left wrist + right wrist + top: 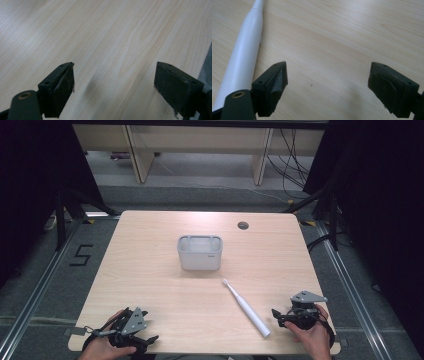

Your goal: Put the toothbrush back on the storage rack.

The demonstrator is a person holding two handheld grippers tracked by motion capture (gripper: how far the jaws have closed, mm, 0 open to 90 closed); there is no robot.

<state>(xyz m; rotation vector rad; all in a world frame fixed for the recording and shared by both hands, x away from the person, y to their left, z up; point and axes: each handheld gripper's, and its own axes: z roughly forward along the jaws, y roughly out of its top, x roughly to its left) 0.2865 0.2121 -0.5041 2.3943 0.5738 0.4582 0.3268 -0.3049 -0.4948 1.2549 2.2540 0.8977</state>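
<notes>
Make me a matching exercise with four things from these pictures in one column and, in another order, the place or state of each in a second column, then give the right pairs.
Things:
1. toothbrush
2. grey container
3. left gripper
4. right gripper

Places or states:
A. upright at the middle of the table
B. lying flat, slantwise, head toward the container
C. open, at the near left edge, bare wood between its jaws
D. open, just beside the toothbrush's handle end, holding nothing

Pairs: 1-B, 2-A, 3-C, 4-D

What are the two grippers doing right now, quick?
Left gripper: jaws open, holding nothing.
Right gripper: jaws open, holding nothing; the white toothbrush lies beside it.
</notes>
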